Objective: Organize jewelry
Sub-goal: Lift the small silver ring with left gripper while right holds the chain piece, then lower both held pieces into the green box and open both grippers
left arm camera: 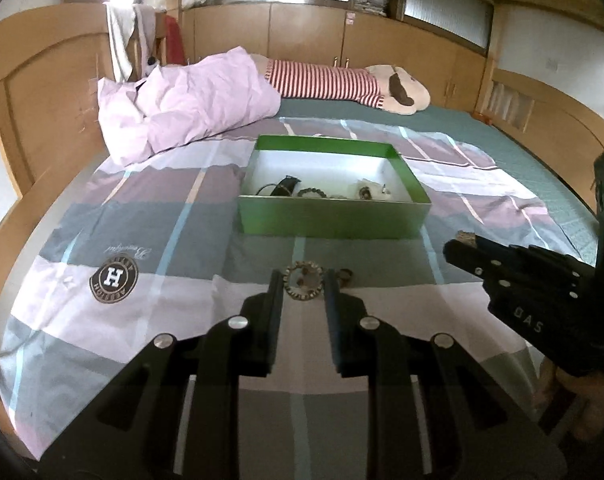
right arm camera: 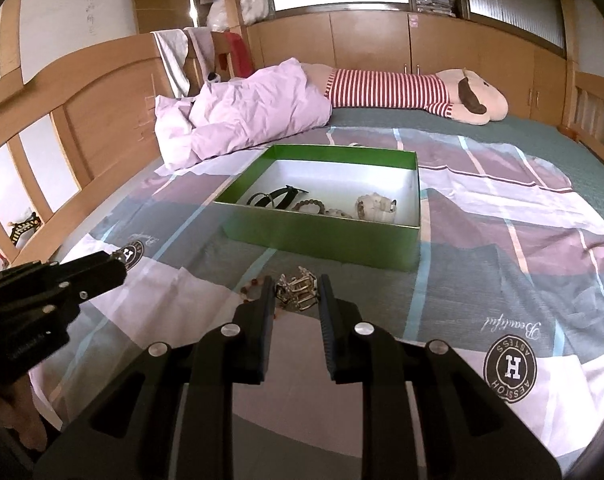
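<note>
The green box (left arm camera: 333, 216) lies on the bed with its long axis running across the left wrist view, from left to right; its open top faces up. In the right wrist view the same box (right arm camera: 321, 240) is turned, so one corner points toward the camera. It rests on a checked sheet (left arm camera: 142, 208) of grey, lilac and white squares with a round "H" badge printed on it.

Inside the box, on the white bottom, lie a black band (right arm camera: 274, 198), a bead bracelet (right arm camera: 307, 205) and a pale bundle (right arm camera: 375, 208) that I cannot identify.

Two pieces are outside the box, on the sheet, nearer to the cameras. A round bracelet (left arm camera: 303, 286) of small metal links lies flat between the tips of the left gripper (left arm camera: 303, 280), whose fingers are spread on both sides of it; whether they touch it I cannot tell. A silver chain piece (right arm camera: 298, 290) with square links lies bunched between the tips of the right gripper (right arm camera: 296, 292), whose fingers are also spread and do not press it. Just left of it are some reddish beads (right arm camera: 250, 288), partly hidden by the left finger.

Nothing stands between these pieces and the box. Behind the box lie a crumpled pink quilt (left arm camera: 190, 104) and a long plush toy (left arm camera: 381, 88) in a red striped shirt.
</note>
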Demonstrator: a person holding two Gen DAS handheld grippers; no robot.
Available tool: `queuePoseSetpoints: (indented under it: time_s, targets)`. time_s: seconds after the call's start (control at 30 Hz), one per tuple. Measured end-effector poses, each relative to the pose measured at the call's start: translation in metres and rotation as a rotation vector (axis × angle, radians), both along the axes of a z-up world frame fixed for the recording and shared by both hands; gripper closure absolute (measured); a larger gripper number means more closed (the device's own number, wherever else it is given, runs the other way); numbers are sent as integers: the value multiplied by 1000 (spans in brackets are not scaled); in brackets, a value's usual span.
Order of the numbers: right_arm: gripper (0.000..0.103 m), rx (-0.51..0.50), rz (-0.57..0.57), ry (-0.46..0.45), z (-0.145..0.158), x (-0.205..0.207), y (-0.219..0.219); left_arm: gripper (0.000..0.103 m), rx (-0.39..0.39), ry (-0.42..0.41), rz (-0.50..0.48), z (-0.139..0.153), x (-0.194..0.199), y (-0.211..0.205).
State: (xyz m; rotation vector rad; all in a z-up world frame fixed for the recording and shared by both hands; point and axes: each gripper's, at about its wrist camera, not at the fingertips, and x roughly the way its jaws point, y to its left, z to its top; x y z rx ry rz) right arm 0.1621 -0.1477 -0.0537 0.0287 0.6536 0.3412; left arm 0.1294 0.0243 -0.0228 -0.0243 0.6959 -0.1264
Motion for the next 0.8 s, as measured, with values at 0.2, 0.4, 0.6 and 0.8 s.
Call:
queuePoseSetpoints:
  time_s: [0.2,0.4,0.6,0.8]
  targets:
    - [81,-3,-6,-17,3,-6,4,82,-22,2,18,-3,7,9]
    - [81,0,-19,-26,6,-10,1,82,-19,11,32,-7,11,12]
    - [81,15,-18,-25,8,-9,-2,82,-25,18,31,-7,15,11]
    - [81,40,-16,-67,30,34,1,82,-31,11,31,0,62,4]
